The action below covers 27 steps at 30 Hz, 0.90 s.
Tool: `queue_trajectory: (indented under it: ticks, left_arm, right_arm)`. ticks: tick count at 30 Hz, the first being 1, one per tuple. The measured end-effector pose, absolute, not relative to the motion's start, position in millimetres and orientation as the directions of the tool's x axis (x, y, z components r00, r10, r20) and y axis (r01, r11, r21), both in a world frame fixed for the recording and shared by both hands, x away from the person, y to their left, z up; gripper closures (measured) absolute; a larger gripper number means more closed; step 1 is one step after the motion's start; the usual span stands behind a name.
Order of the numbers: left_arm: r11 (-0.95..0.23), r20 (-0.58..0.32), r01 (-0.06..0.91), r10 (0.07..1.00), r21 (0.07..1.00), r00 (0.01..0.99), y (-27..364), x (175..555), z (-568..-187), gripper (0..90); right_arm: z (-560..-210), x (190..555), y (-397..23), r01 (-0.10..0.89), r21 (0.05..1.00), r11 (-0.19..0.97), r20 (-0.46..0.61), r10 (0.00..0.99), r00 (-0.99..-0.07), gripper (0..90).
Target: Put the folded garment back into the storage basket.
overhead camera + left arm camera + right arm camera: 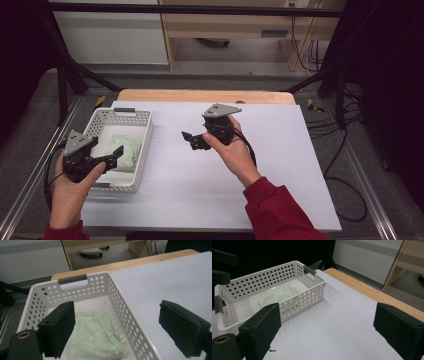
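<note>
A white perforated basket (144,131) stands at the left of the white table cover (285,165), and a pale green folded cloth (125,150) lies inside it. My left gripper (106,152) hovers over the basket's near end, open, with nothing between its pads. In the left gripper view the basket (72,280) and the cloth (95,337) lie just below the open left gripper (117,317). My right gripper (191,141) is held above the middle of the table, open and empty, pointing left. The right gripper view looks past the open right gripper (329,322) at the basket (312,292) and cloth (279,296).
The wooden table edge (200,95) runs along the far side. Black frame legs (65,75) stand at the back left and back right. Cables (345,150) trail on the floor at the right. Bare white cover stretches right of the basket.
</note>
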State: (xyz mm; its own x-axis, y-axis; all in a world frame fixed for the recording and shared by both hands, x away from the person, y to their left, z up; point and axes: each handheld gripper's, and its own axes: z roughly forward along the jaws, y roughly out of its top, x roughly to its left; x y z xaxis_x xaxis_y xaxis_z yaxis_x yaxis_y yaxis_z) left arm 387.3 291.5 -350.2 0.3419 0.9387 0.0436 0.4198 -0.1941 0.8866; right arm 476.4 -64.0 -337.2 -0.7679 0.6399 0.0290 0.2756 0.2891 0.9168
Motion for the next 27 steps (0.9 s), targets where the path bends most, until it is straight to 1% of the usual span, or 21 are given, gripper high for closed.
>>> queue_trajectory:
  ticks: [8,27]
  left_arm:
    - [-0.194,0.043,0.427,0.940,0.883,0.339,292.7,388.0,-351.8,13.8]
    - [-0.196,0.039,0.437,0.938,0.878,0.344,293.0,389.2,-355.8,12.9]
  right_arm:
    - [-335.9,475.2,-82.6,0.275,0.916,0.291,0.019,0.653,-0.757,7.7]
    - [-336.3,473.1,-128.8,0.285,0.927,0.245,0.036,0.697,-0.717,5.8]
